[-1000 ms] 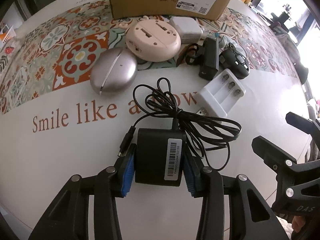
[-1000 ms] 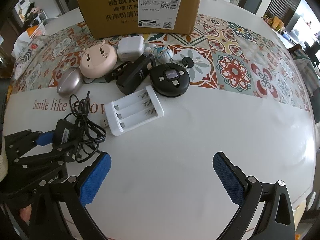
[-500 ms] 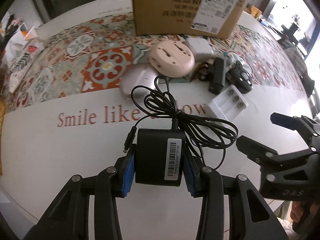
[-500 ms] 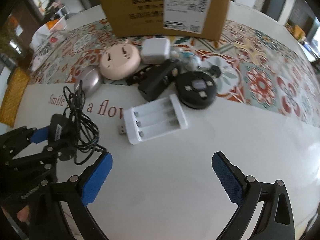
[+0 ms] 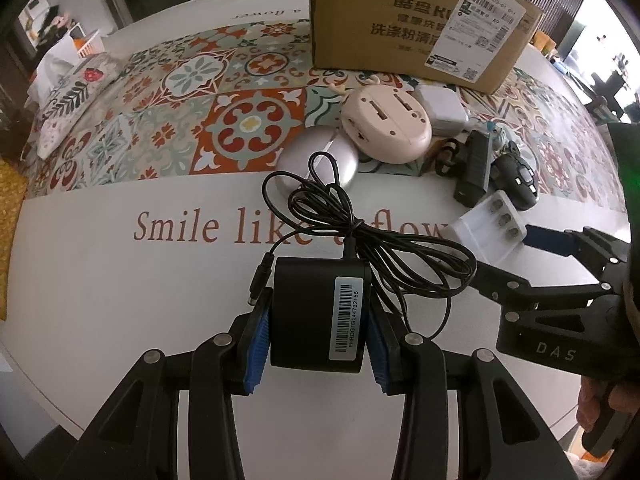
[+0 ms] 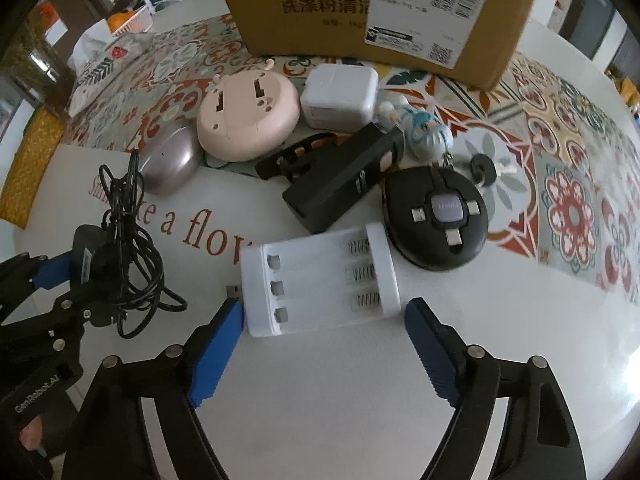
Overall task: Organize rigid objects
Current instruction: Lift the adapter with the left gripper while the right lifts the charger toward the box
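- Our left gripper [image 5: 316, 344] sits at the bottom middle of the left wrist view; its two blue pads squeeze a black power adapter [image 5: 318, 316] from both sides; the adapter has a white barcode sticker on top
- The adapter's black cable [image 5: 360, 240] lies in a messy bundle just past the adapter, in the middle of that view; its round plug end pokes out beside the left pad
- Our right gripper [image 6: 324, 344] is at the bottom middle of the right wrist view; its blue pads are spread wide apart and hold nothing; the left pad is right at the near left corner of a white battery charger [image 6: 320, 280]; the right pad is just beside the charger's right end; we cannot tell if either pad touches it
- The charger lies flat on the white table [image 6: 360, 400] in the middle of that view; it has three slots
- Past the charger, toward the upper middle, we see a round black gadget [image 6: 436, 216] and a long black block [image 6: 340, 180] side by side
- Higher up are a little blue-haired doll [image 6: 424, 132], a white square plug [image 6: 340, 92] and a round pink case [image 6: 248, 116]; a silver oval thing [image 6: 170, 164] lies left of the pink case
- A big brown cardboard box [image 6: 340, 4] stands at the top of the view, on a cloth with colorful tile patterns [image 6: 568, 200]
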The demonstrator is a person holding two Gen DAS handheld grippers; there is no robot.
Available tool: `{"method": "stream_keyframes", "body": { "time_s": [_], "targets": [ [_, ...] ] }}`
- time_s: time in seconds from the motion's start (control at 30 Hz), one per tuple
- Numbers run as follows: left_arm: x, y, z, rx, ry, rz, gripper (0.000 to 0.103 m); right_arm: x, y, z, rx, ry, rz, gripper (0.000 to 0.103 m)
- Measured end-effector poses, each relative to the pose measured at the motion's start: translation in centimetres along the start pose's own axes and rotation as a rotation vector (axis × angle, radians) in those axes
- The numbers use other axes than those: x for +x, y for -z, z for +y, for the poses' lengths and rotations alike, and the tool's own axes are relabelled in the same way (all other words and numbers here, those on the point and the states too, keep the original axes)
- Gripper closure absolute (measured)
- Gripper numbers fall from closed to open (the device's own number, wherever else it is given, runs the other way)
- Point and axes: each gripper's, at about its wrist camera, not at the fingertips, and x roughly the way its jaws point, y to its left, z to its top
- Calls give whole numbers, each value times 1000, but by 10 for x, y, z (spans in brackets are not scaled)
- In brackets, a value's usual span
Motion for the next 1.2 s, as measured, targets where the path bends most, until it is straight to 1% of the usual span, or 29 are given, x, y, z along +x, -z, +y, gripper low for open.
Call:
{"method": "stream_keyframes", "body": {
  "time_s": [0.03,0.2,0.4,0.7,0.87,1.0,1.2],
  "targets": [
    [0,0,1,-4,0,1,61,0,0,1,-5,0,-4,25],
    [-2,2,-1,-6,-5,-6,61,-2,3,1,-1,-5,-16,25],
    [-12,1,-9,16,12,-32,61,-18,11,-5,32,-27,-47,26],
    [-26,-1,-19,51,27,-75,61,-39,18,-13,80,-25,-90,26],
    [-33,-2,-23,60,39,-95,61,-52,21,-14,85,-18,-114,26],
    [-43,-4,-24,63,48,-119,61,-69,23,-13,94,-6,-150,26],
    [-71,-15,-27,67,75,-194,61,-103,15,-12,104,12,-243,26]
  ]
}}
